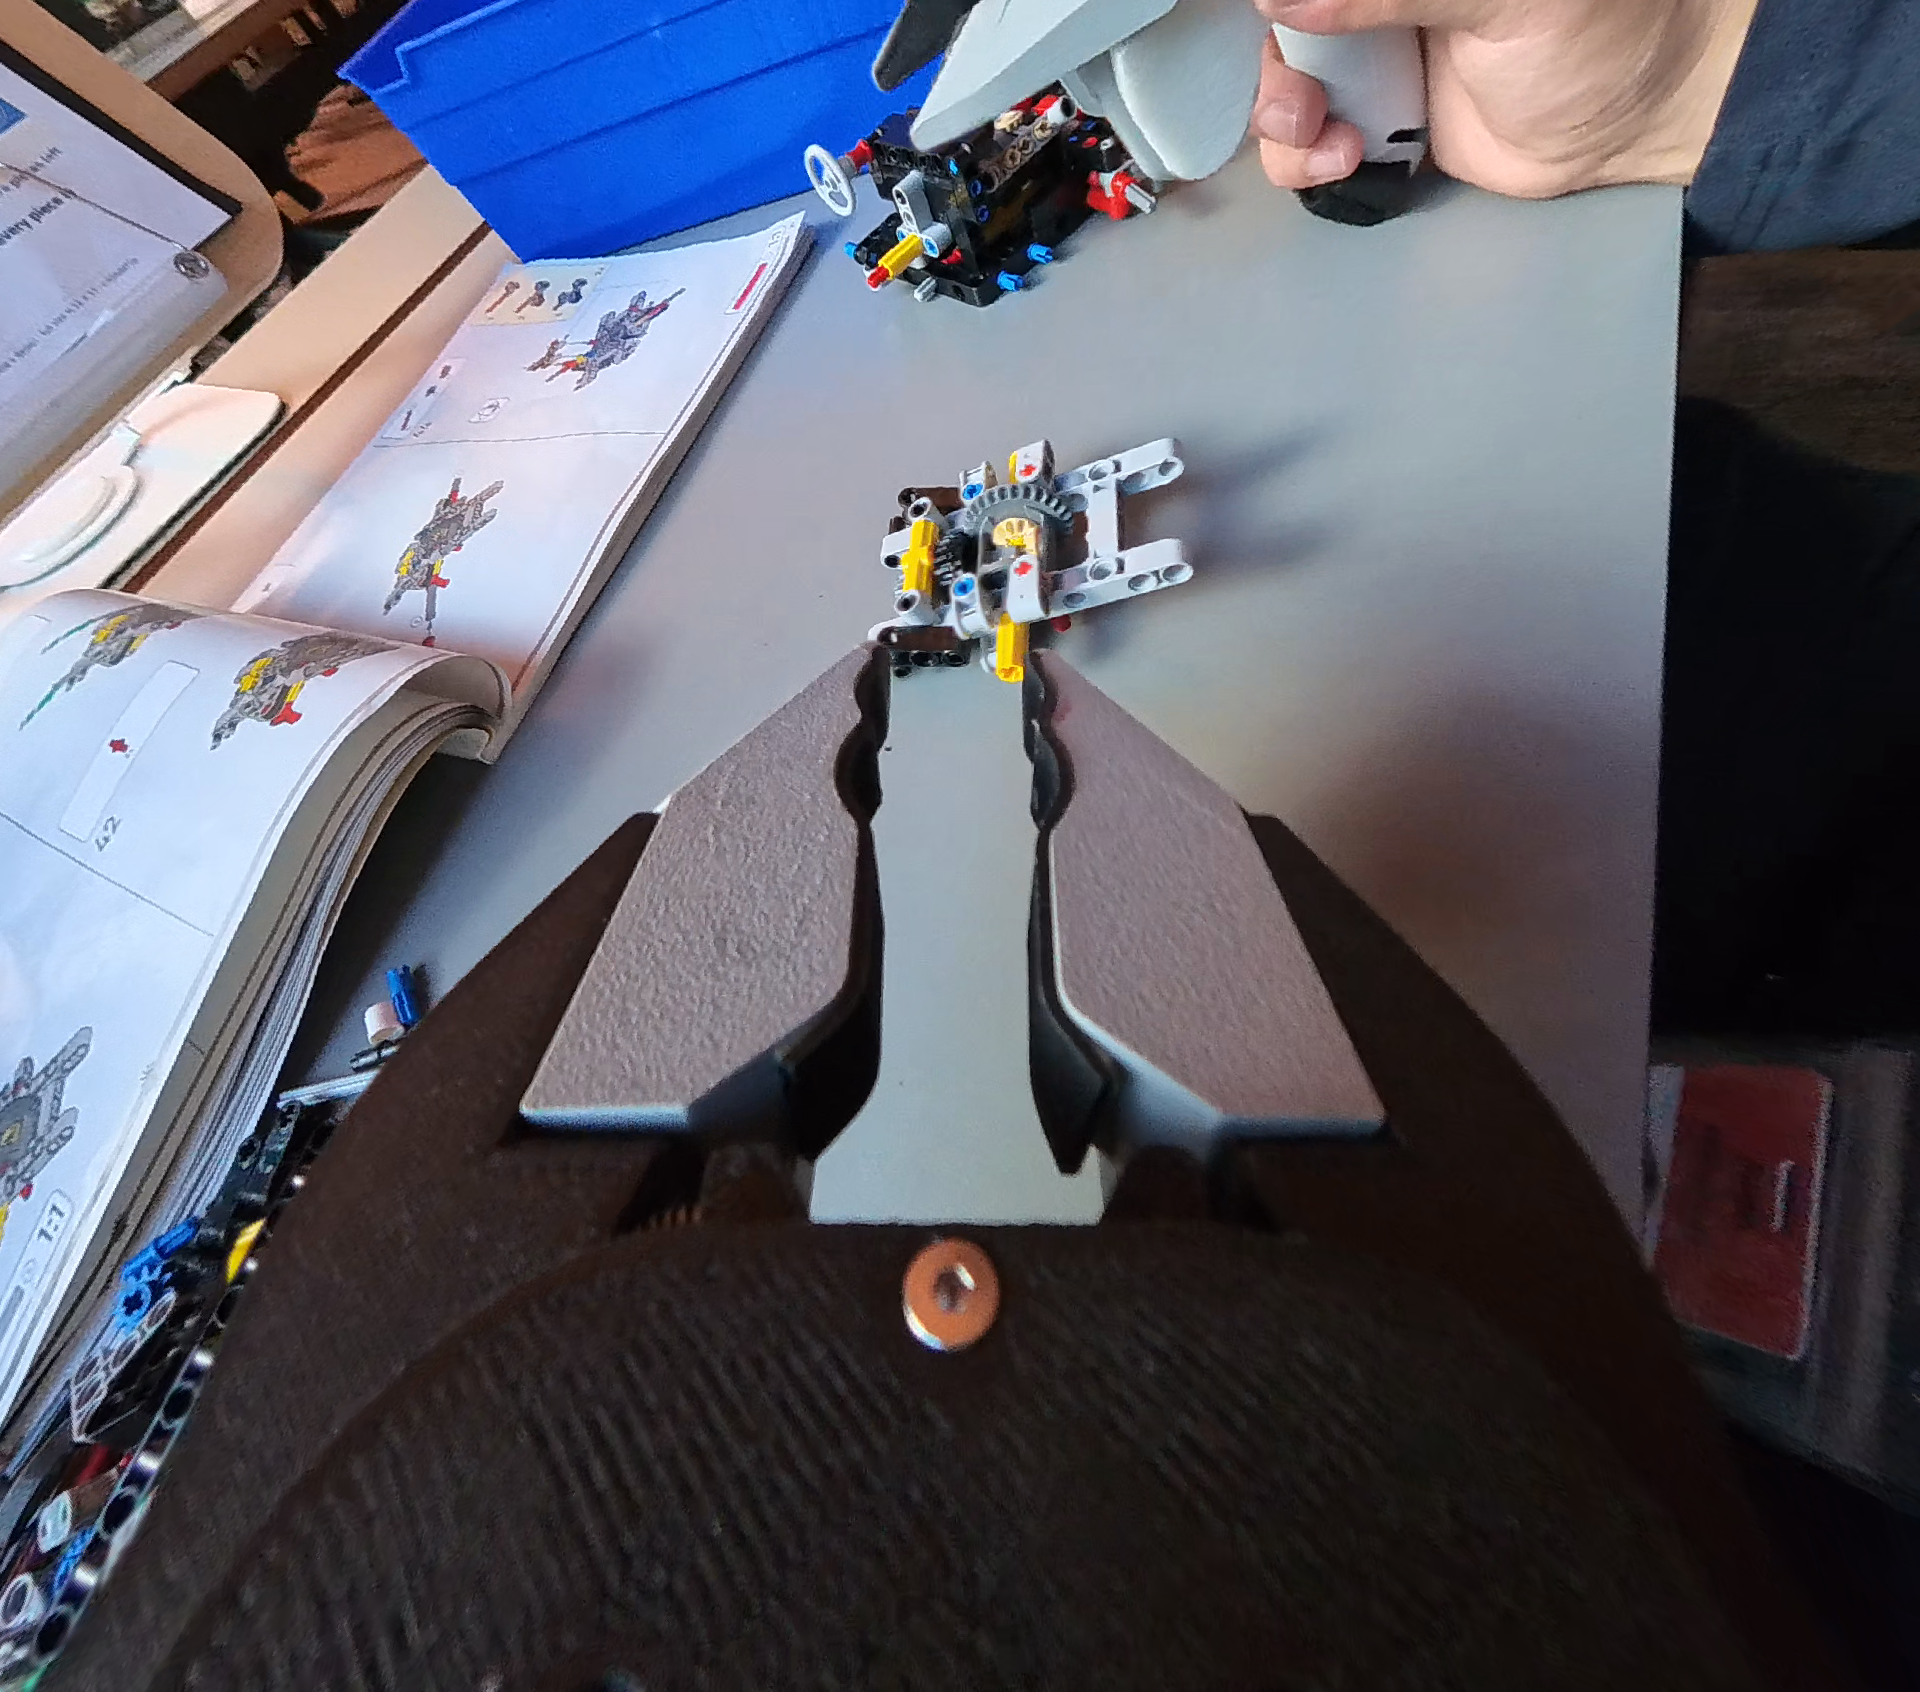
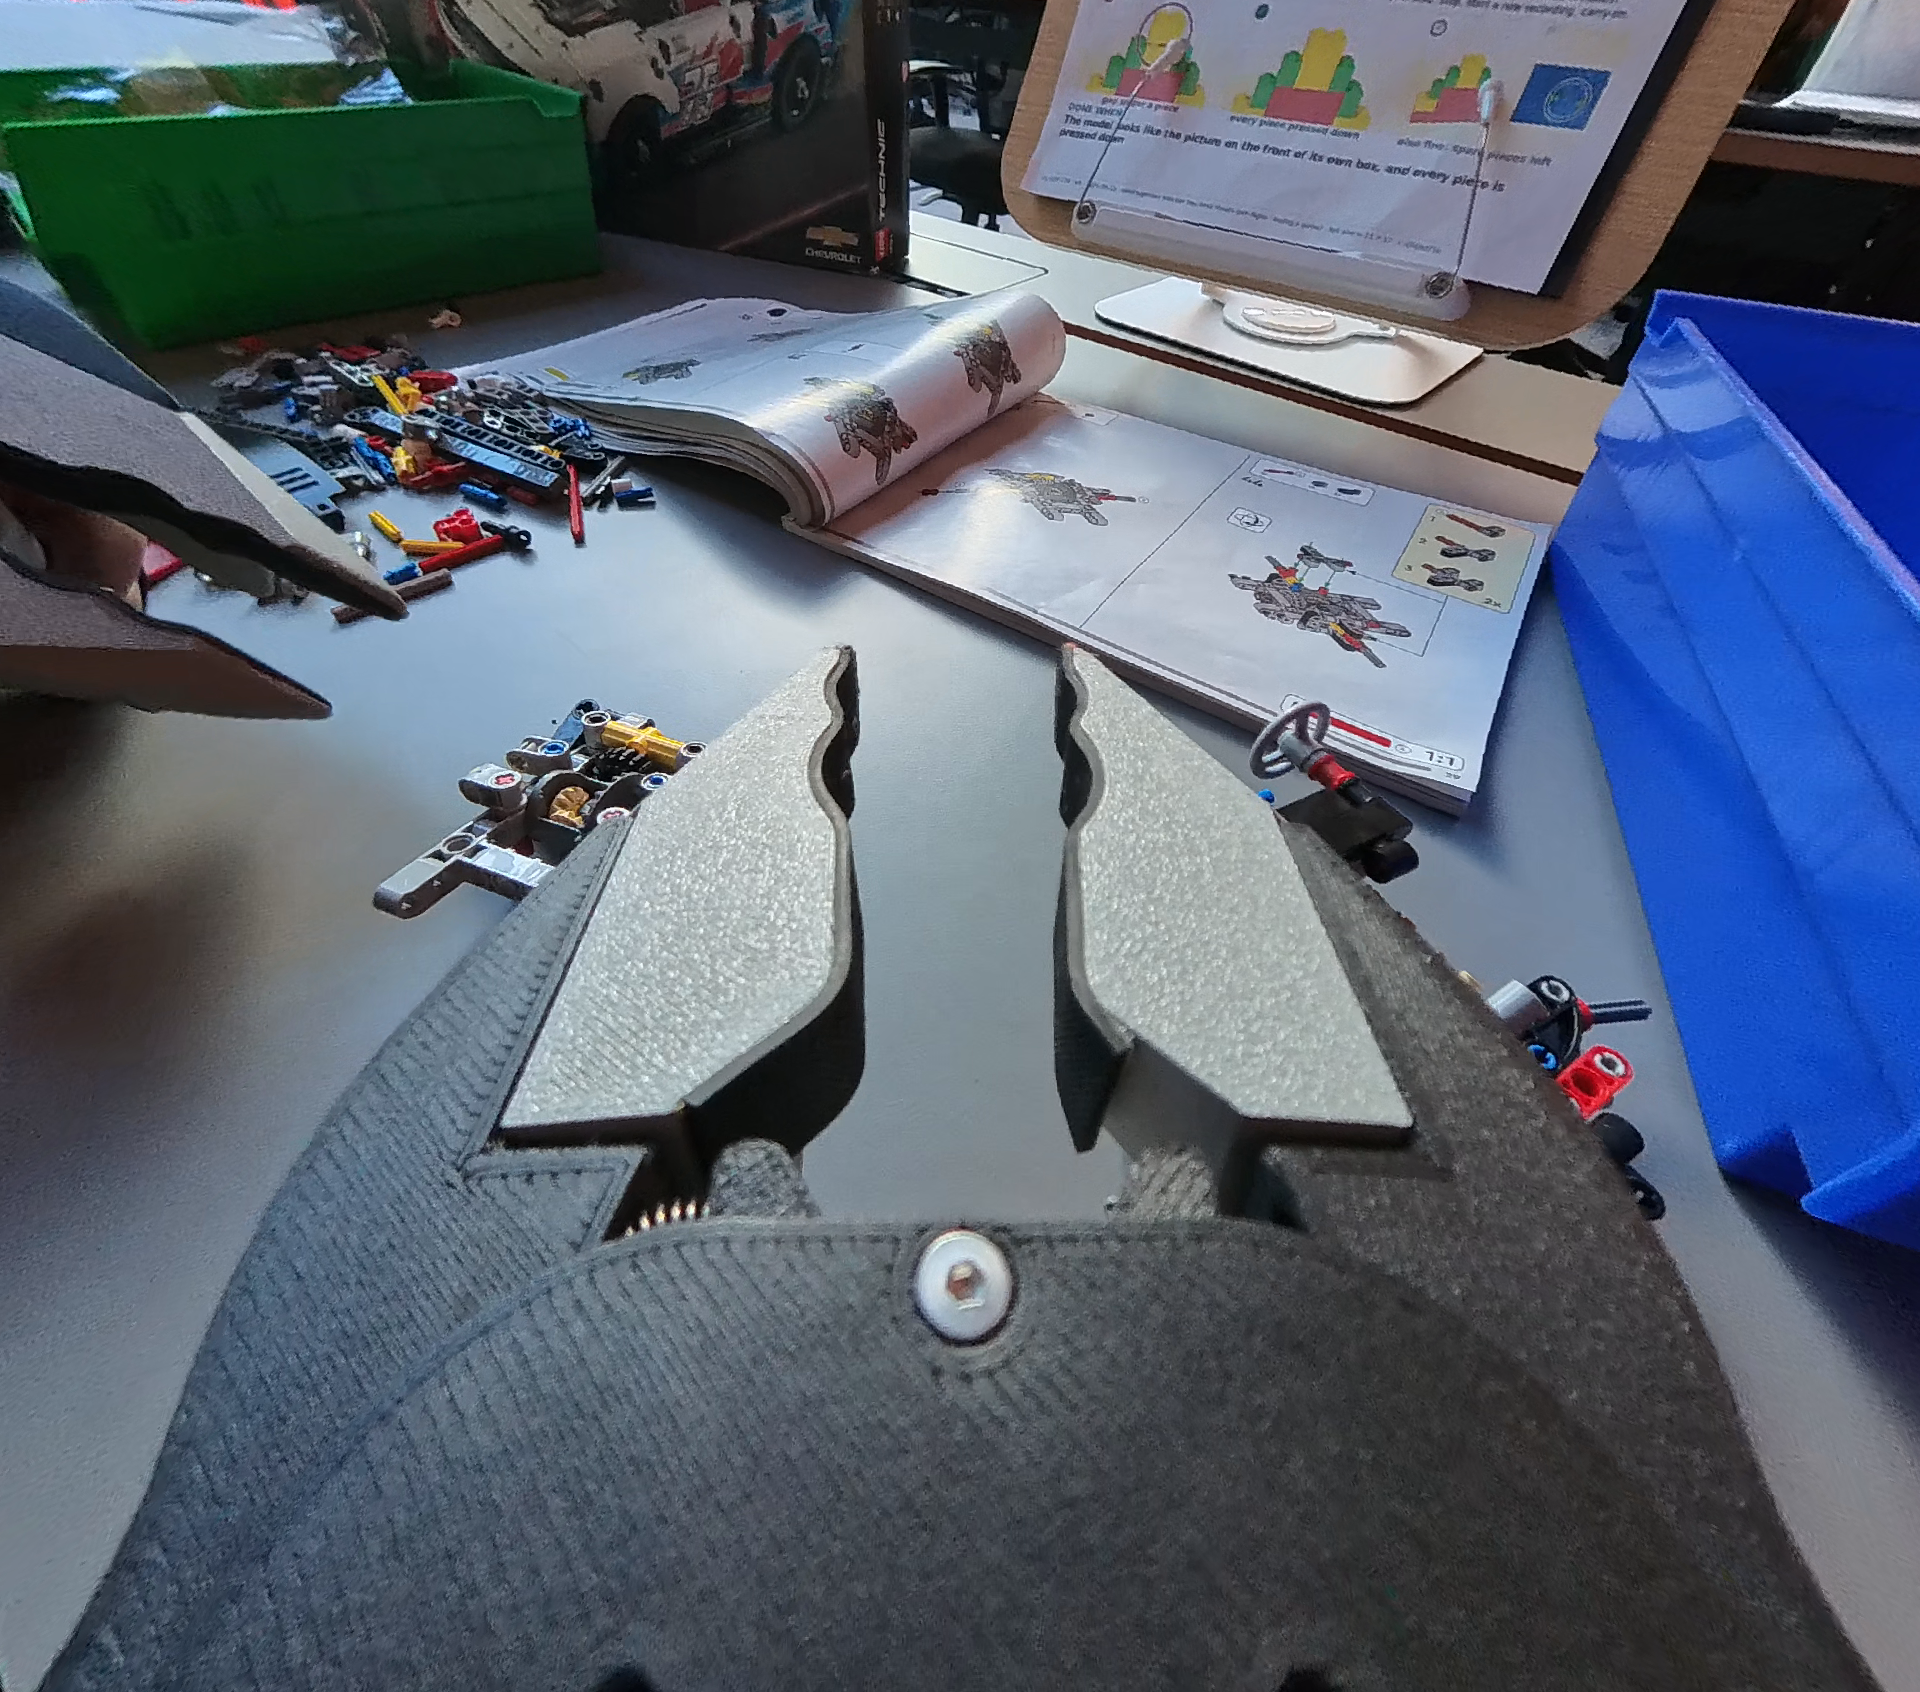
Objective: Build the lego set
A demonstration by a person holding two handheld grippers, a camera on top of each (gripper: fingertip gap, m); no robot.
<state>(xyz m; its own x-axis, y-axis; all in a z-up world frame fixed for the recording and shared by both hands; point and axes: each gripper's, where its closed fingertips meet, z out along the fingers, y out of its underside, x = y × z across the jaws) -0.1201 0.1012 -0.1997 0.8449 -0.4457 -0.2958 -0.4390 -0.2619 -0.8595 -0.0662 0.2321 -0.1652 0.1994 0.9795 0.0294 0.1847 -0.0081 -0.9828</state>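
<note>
- In the left wrist view the gear assembly (image 1: 1023, 546) lies on the table (image 1: 1351, 416) at 12 o'clock from the left gripper (image 1: 956, 666), just beyond its parted fingertips.
- The chassis assembly (image 1: 966, 208) sits farther off at 12 o'clock, under the right gripper (image 1: 925, 84).
- The open instruction booklet (image 1: 582, 416) lies at 10 o'clock, the bin (image 1: 675, 42) behind it.
- Loose pieces (image 1: 156, 1310) lie at 8 o'clock.
- In the right wrist view the set's box (image 2: 623, 1) stands behind the booklet, a second bin (image 2: 301, 198) left of it, a sheet stand (image 2: 1403, 32) right of it.
</note>
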